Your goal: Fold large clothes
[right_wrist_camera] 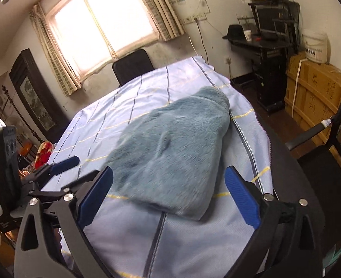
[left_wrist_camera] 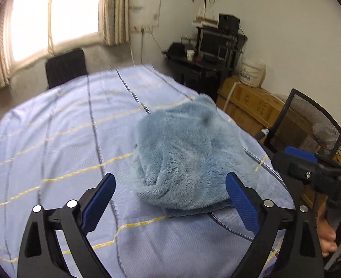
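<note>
Blue fleece garment point(left_wrist_camera: 184, 157) sits bunched in a heap on the striped cloth point(left_wrist_camera: 66, 139) covering the table. My left gripper point(left_wrist_camera: 170, 199) and right gripper point(right_wrist_camera: 168, 197) both hang above it, spread wide, holding nothing.

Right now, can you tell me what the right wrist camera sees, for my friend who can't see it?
A fluffy blue-grey garment lies bunched on a table under a light blue striped cloth. The right gripper hangs open above its near edge, holding nothing. The left gripper pokes in from the left, and a bright window is behind.
</note>
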